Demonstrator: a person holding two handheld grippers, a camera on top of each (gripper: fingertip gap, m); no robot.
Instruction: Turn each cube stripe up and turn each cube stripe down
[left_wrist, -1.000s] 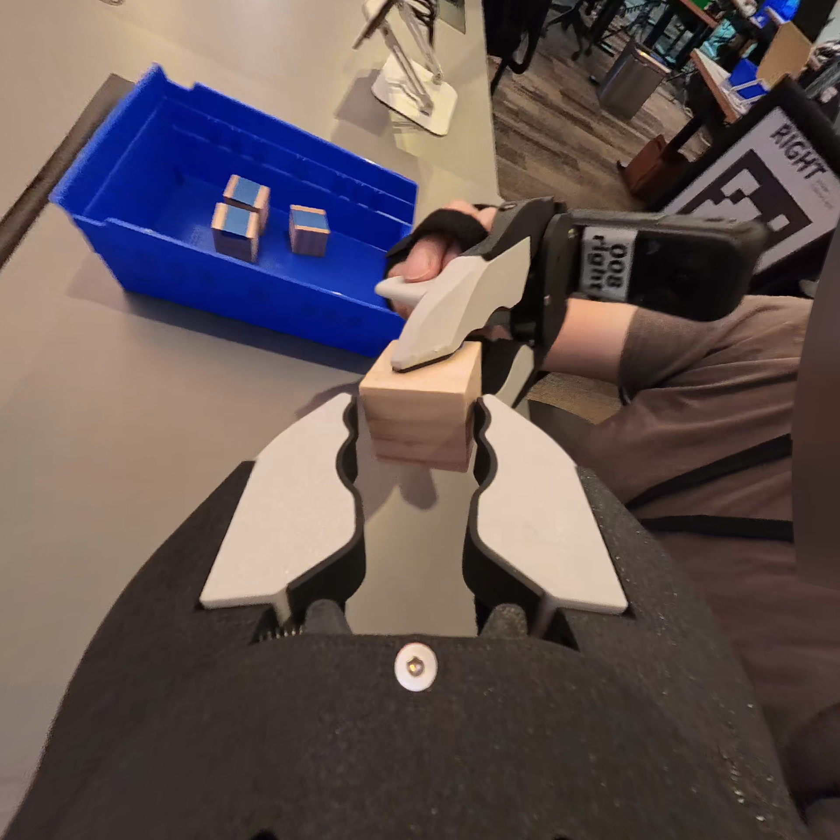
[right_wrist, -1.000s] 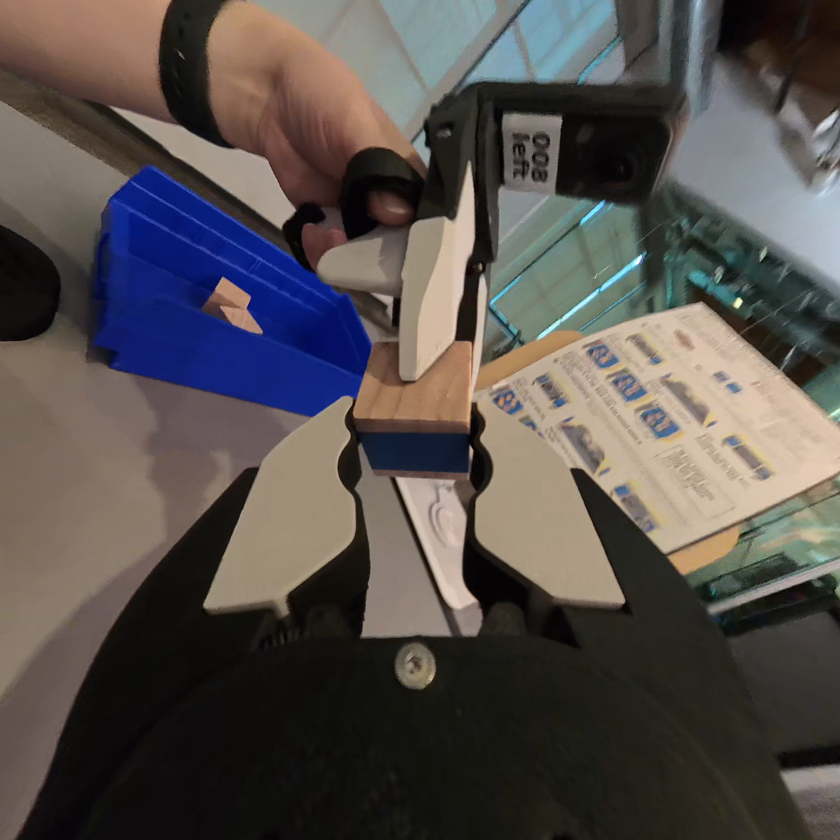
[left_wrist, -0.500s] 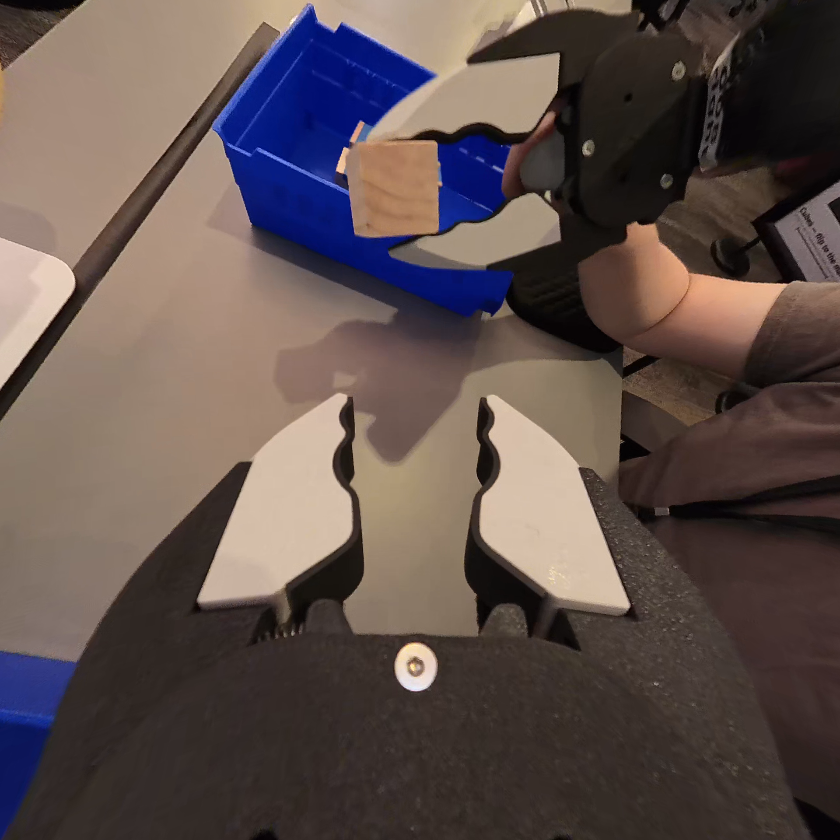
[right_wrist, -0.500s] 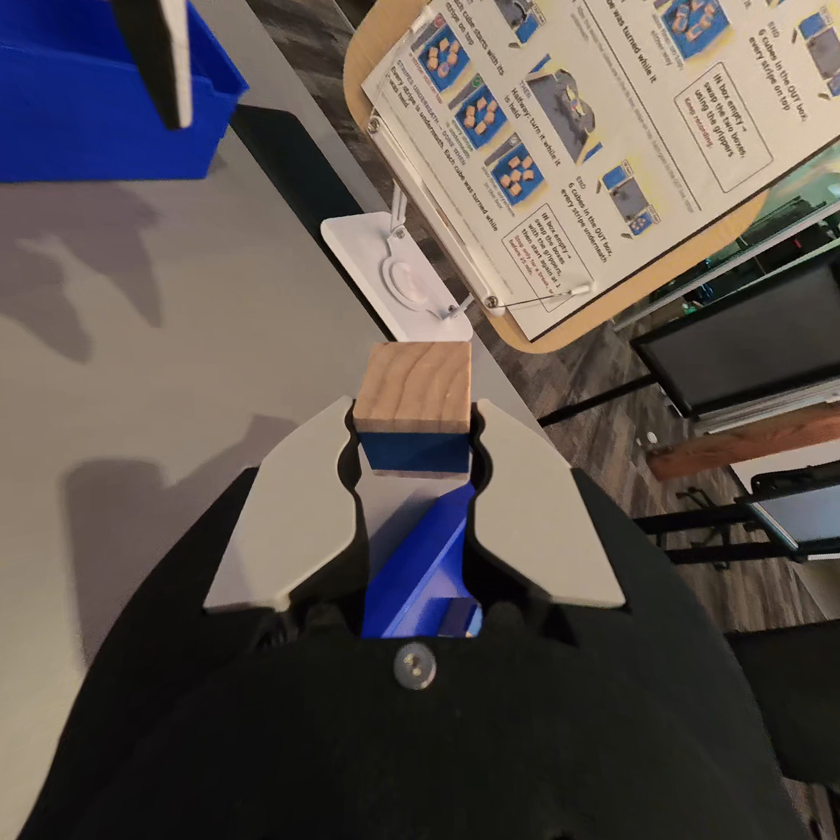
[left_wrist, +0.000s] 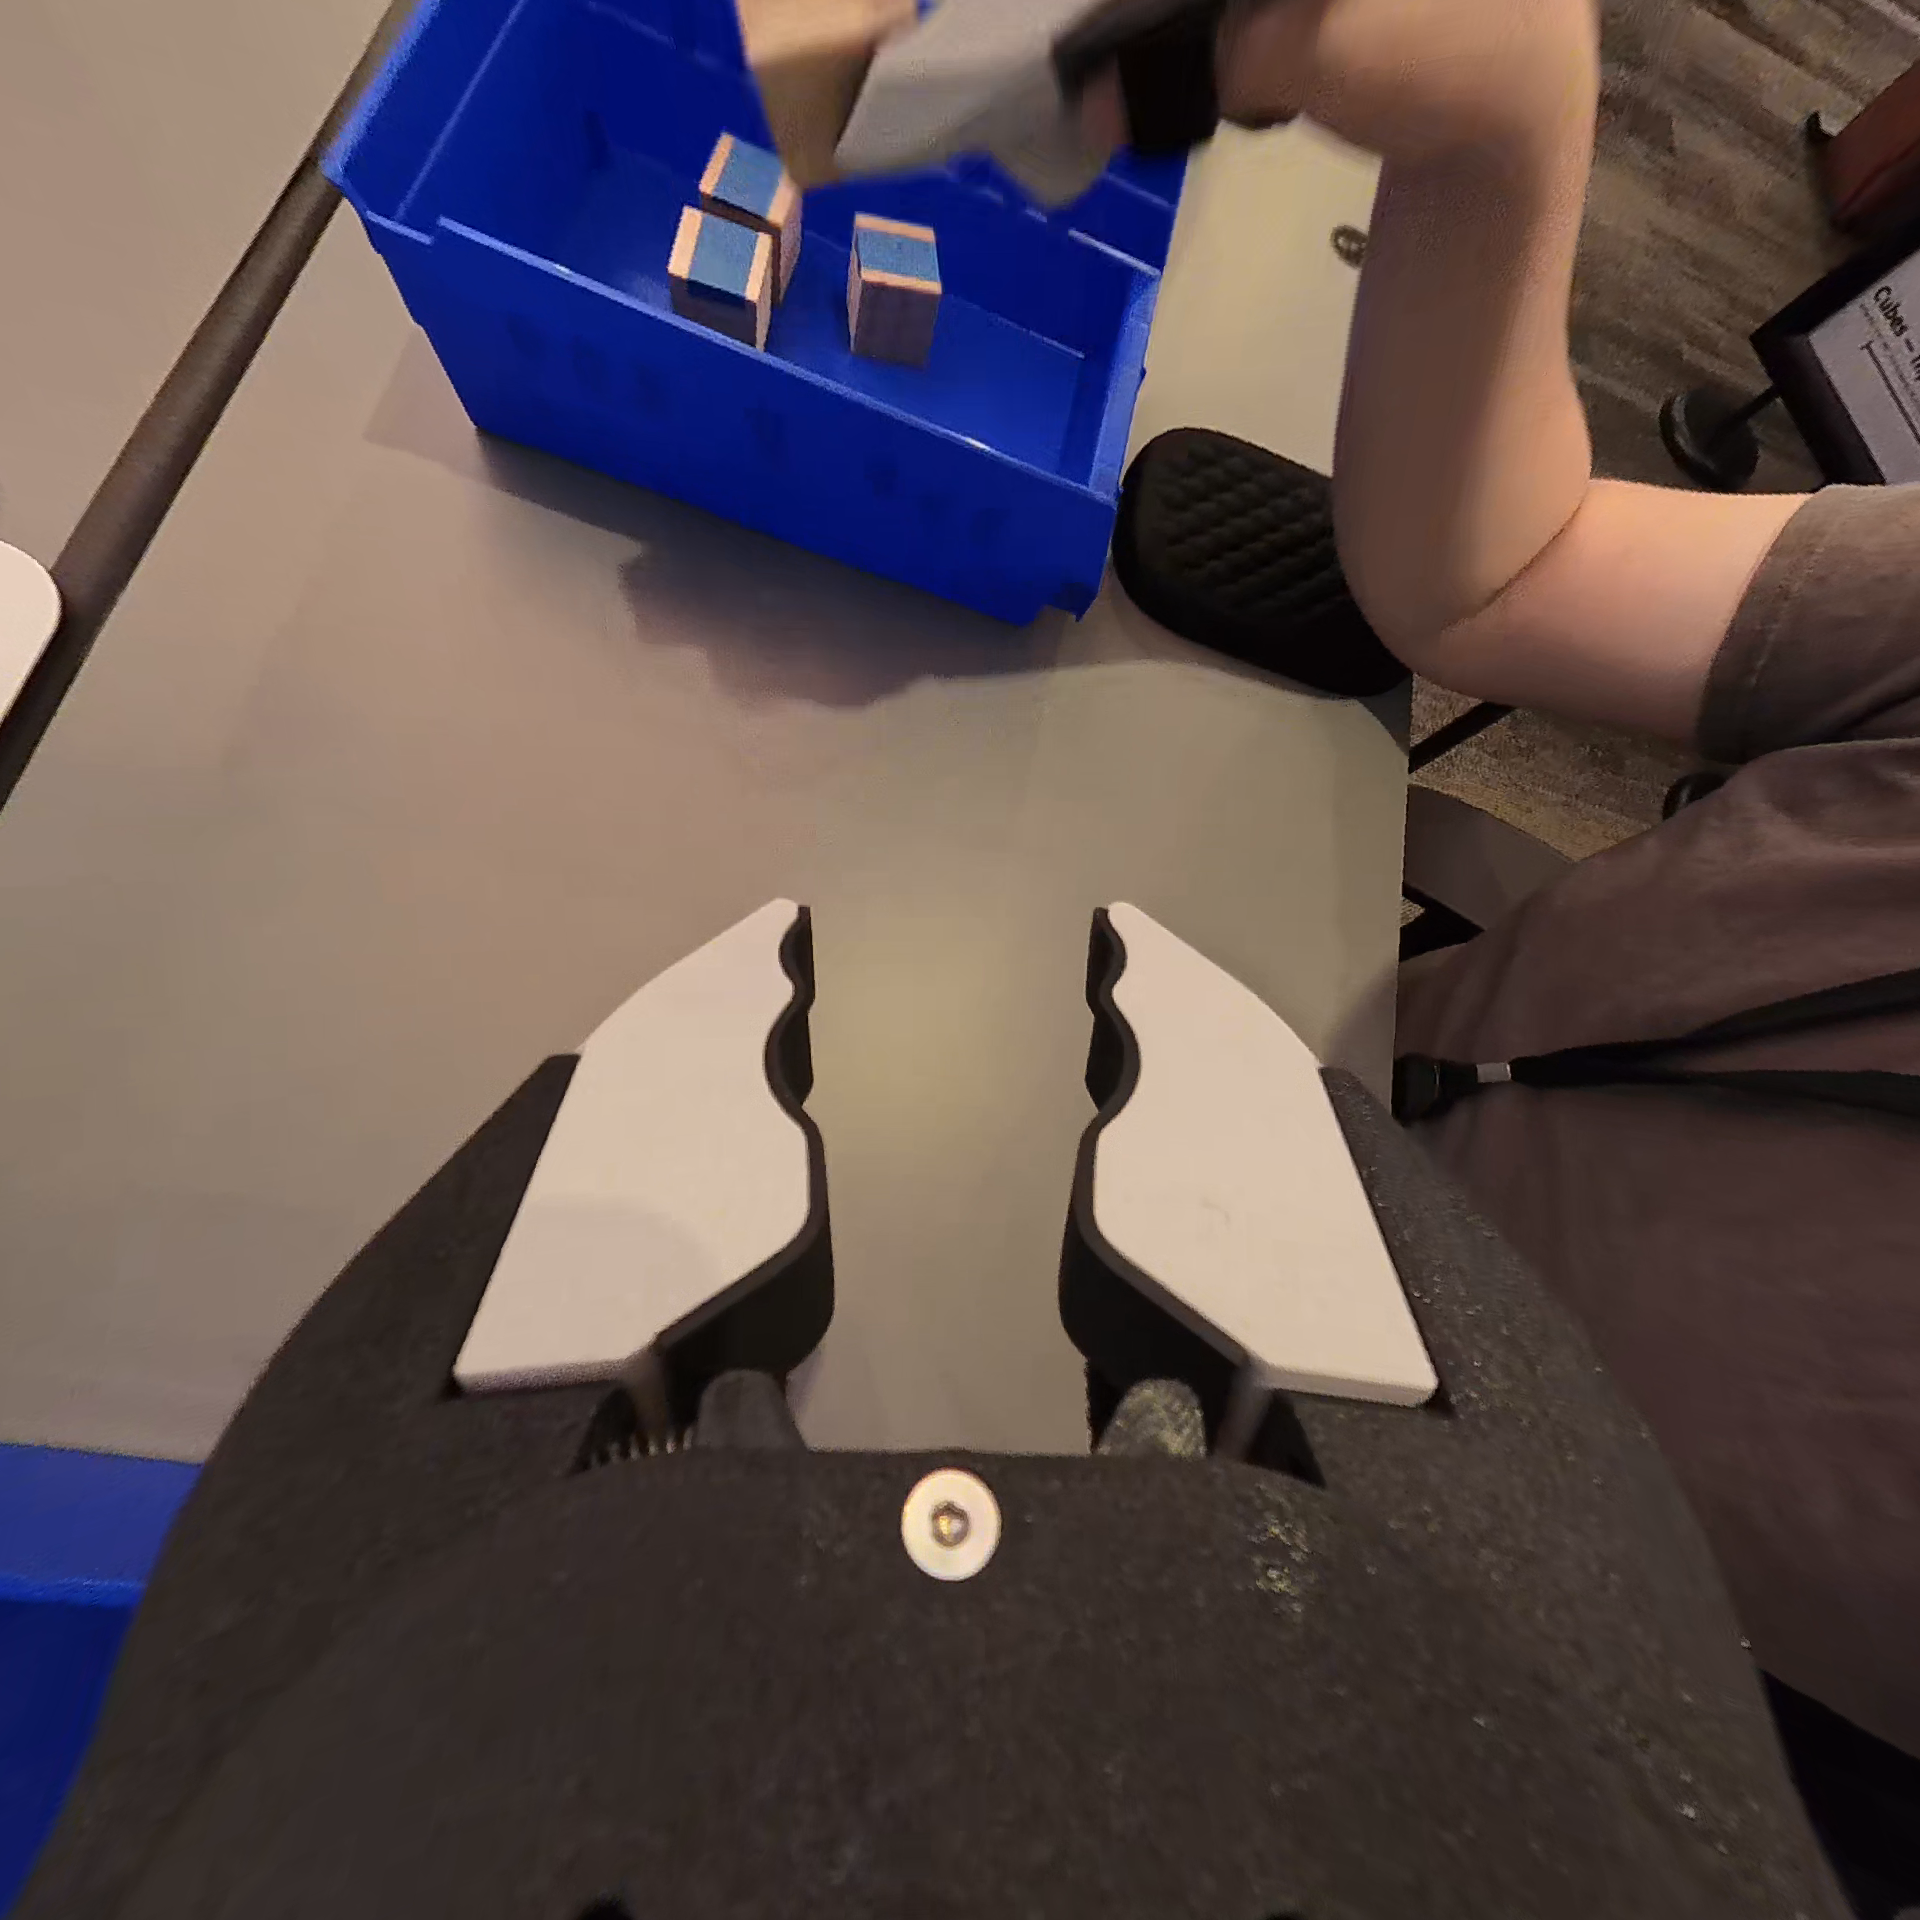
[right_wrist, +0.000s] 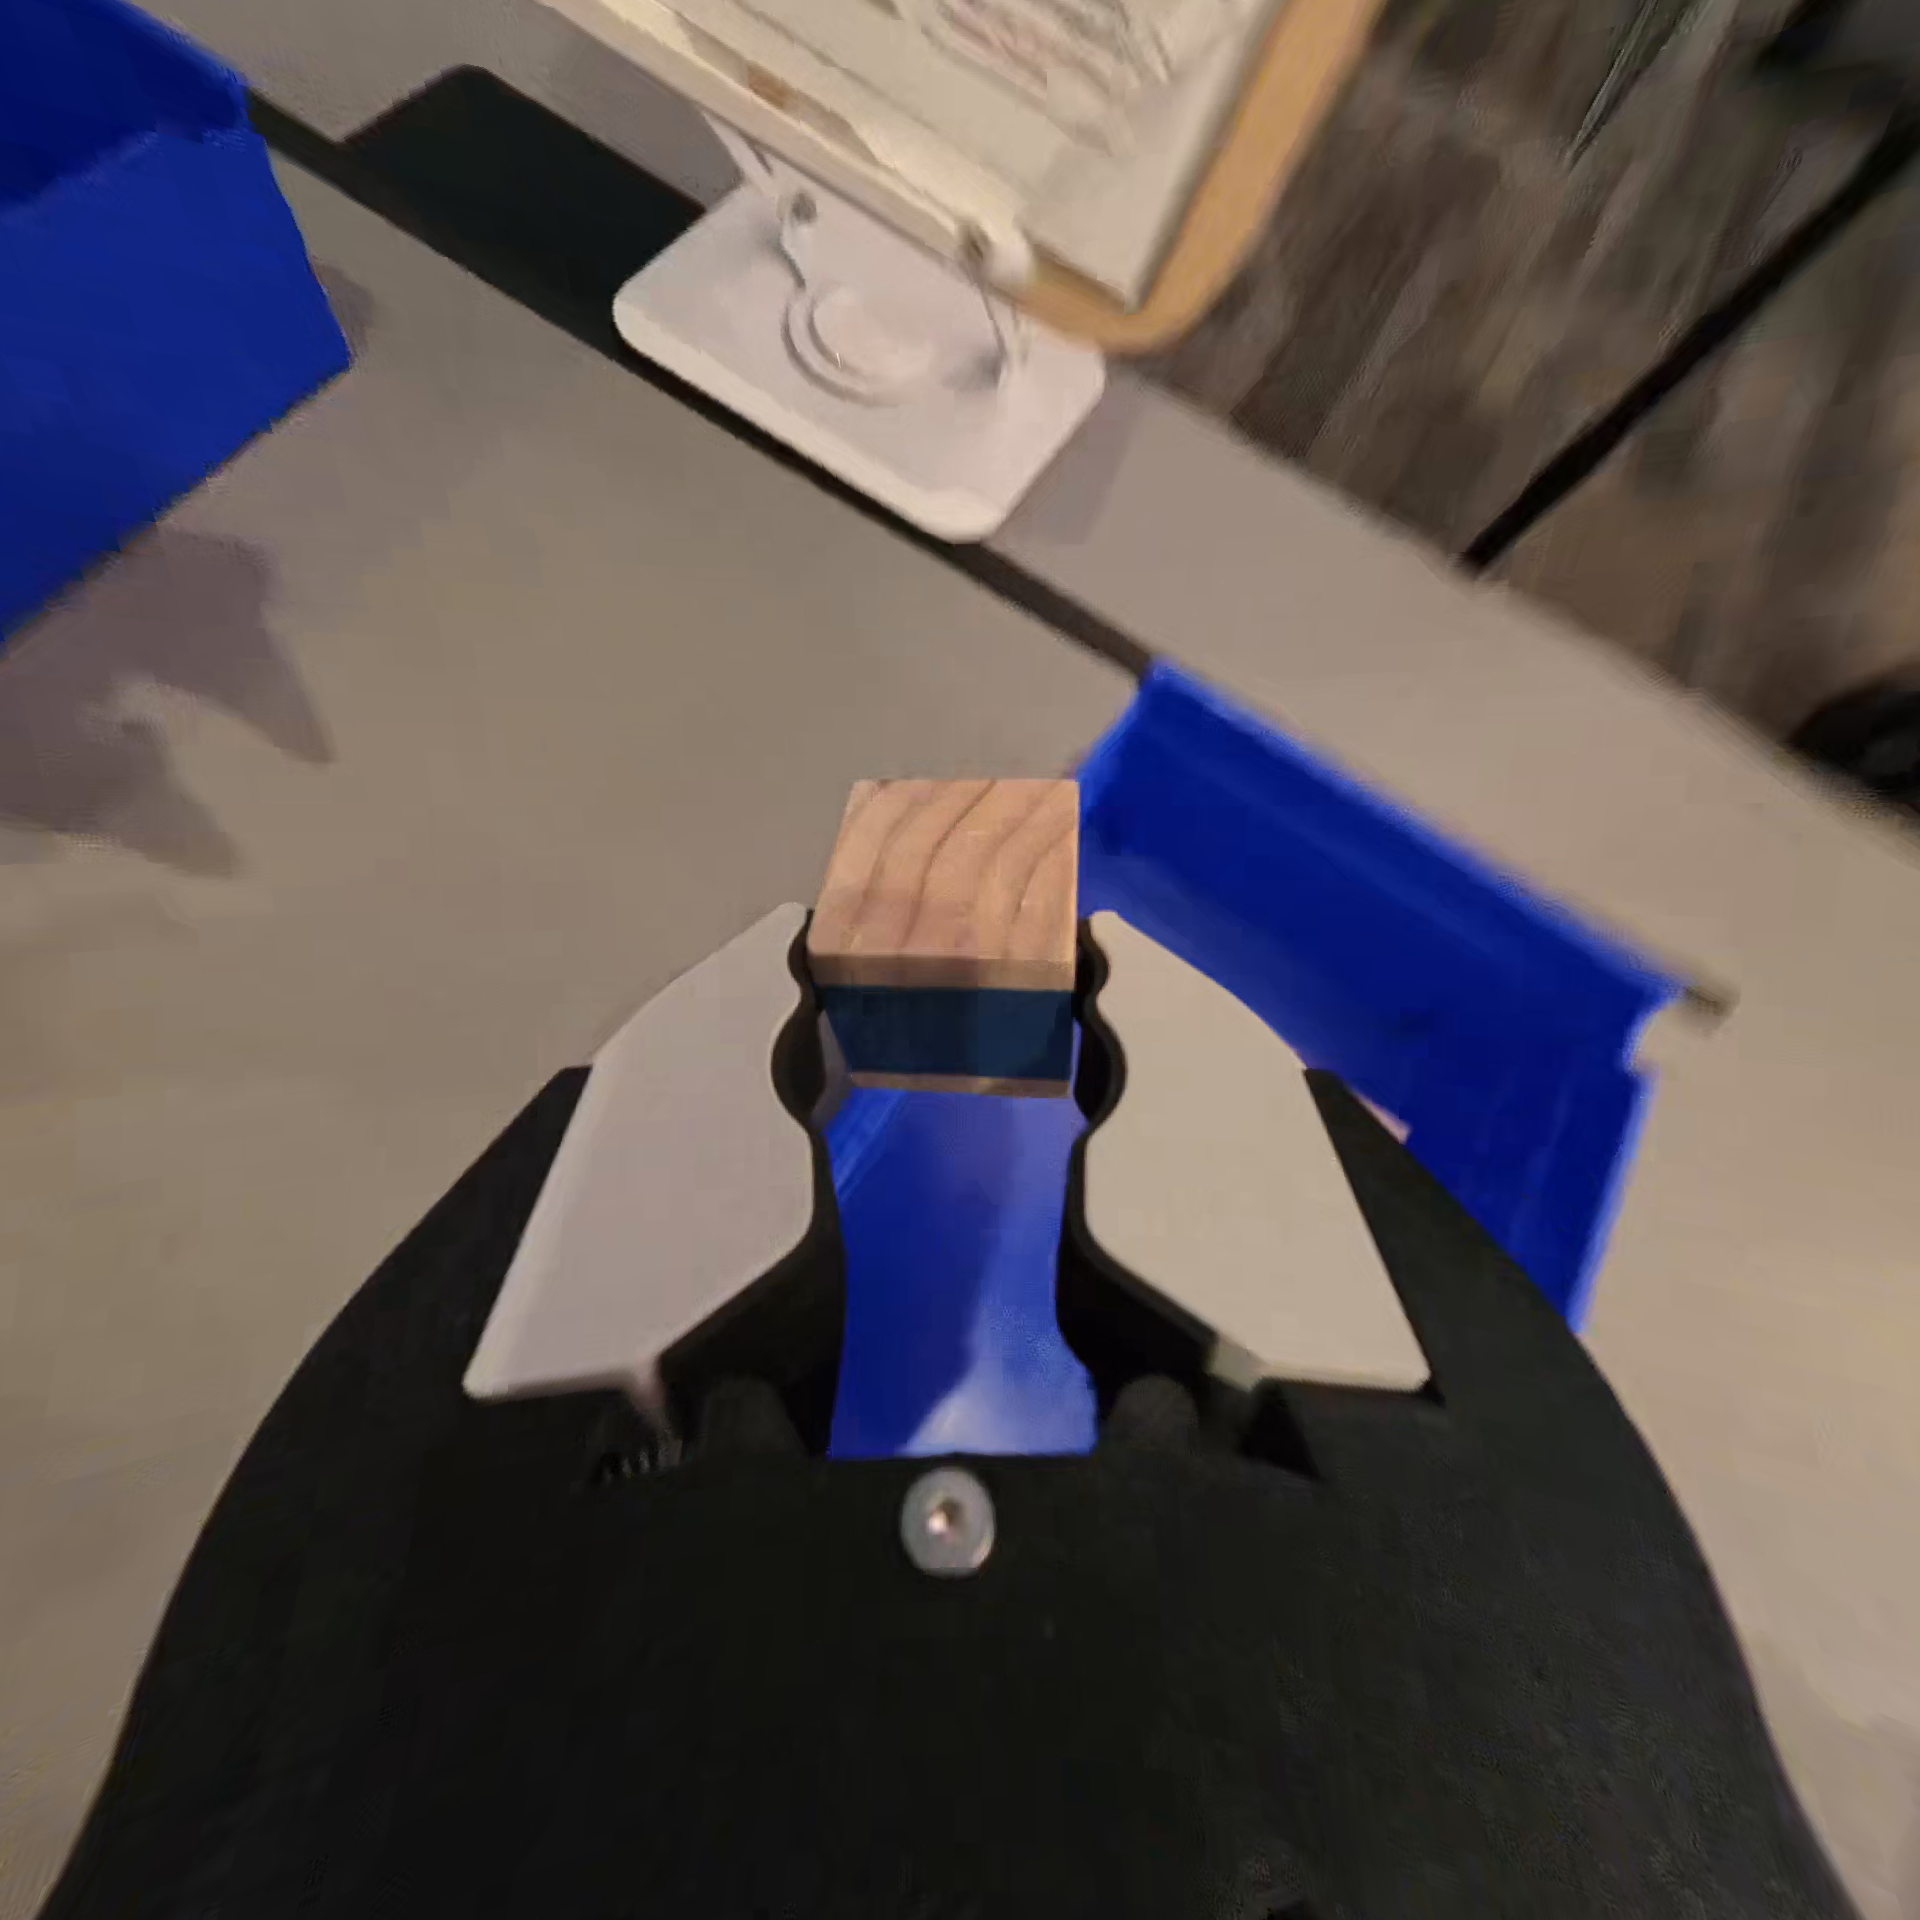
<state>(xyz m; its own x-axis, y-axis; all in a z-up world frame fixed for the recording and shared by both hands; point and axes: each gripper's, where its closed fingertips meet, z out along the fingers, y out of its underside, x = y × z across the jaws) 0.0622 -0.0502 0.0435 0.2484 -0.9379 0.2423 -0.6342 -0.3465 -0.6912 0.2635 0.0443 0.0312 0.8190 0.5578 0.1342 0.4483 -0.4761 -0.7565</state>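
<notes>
My right gripper (right_wrist: 945, 940) is shut on a wooden cube (right_wrist: 951, 883). The cube's plain wood face is up and its blue stripe faces the camera. It hangs over the inside of a blue bin (right_wrist: 1351, 935). In the left wrist view, this gripper (left_wrist: 831, 114) and cube (left_wrist: 800, 73) are blurred at the top, above the bin (left_wrist: 790, 488). Three cubes lie in the bin with blue stripes up: two touching (left_wrist: 727, 265) (left_wrist: 753, 187) and one apart (left_wrist: 894, 286). My left gripper (left_wrist: 948, 914) is open and empty above the grey table, well short of the bin.
A black padded rest (left_wrist: 1236, 561) lies by the bin's right end under the person's arm. A second blue bin (right_wrist: 135, 312) stands at the left; its corner shows at the lower left (left_wrist: 52, 1558). A white stand base (right_wrist: 862, 364) holding a printed sheet sits at the table's far edge.
One second ago both grippers held the cube. The left gripper let go and drew back. The right gripper carried the cube away and over the bin with three cubes.
</notes>
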